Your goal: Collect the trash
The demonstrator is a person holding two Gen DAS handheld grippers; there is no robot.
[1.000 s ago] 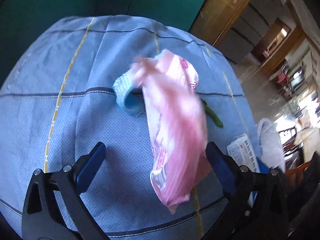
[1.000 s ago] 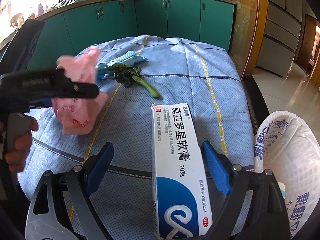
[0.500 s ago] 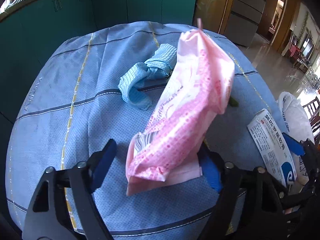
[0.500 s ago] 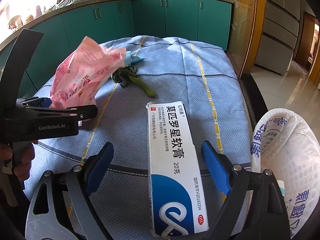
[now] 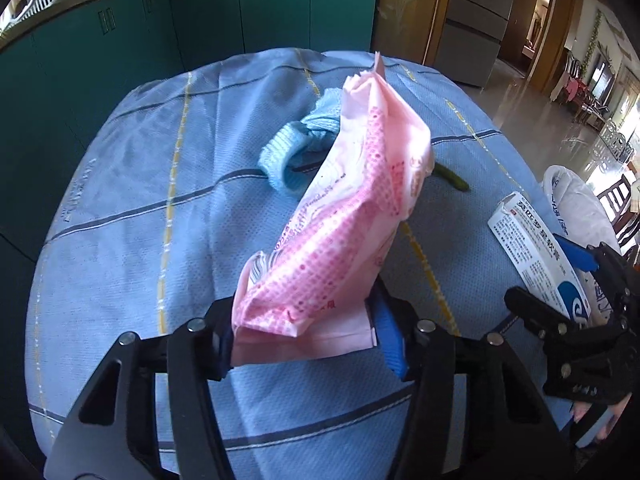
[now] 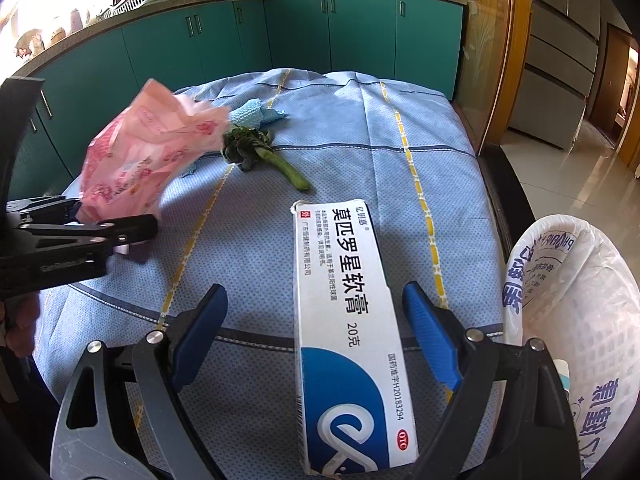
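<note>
— Beside the white, mesh-walled bin lined with a printed plastic bag [image 6: 576, 320], at the near right edge of the table in its blue woven cloth with yellow and dark stripes [image 6: 340, 168], what have we got, and how do we finish the step?

— We have two pieces of trash in hand. Nearest the bin, our right gripper [image 6: 316, 340] stands spread wide with the long white-and-blue cardboard ointment box [image 6: 348, 320] lying between its blue pads; the frames do not let us say the pads press it. Further left of the bin, our left gripper [image 5: 308, 340] is closing on the crinkled pink plastic wrapper [image 5: 340, 224], whose lower end already sits pinched between the jaws.

— How should we carry that wrapper?

— We judge it limp and slippery: let the squeeze finish, then bring it over the bin's mouth before letting go, keeping its floppy top clear of the right gripper.

— And the rest?

— Well beyond the bin, toward the table's far side, a soft light-blue waffle-knit cloth [image 5: 296, 152] lies rumpled, and just beside it a wilted dark-green leafy stalk [image 6: 264, 156], thin and limp.
</note>
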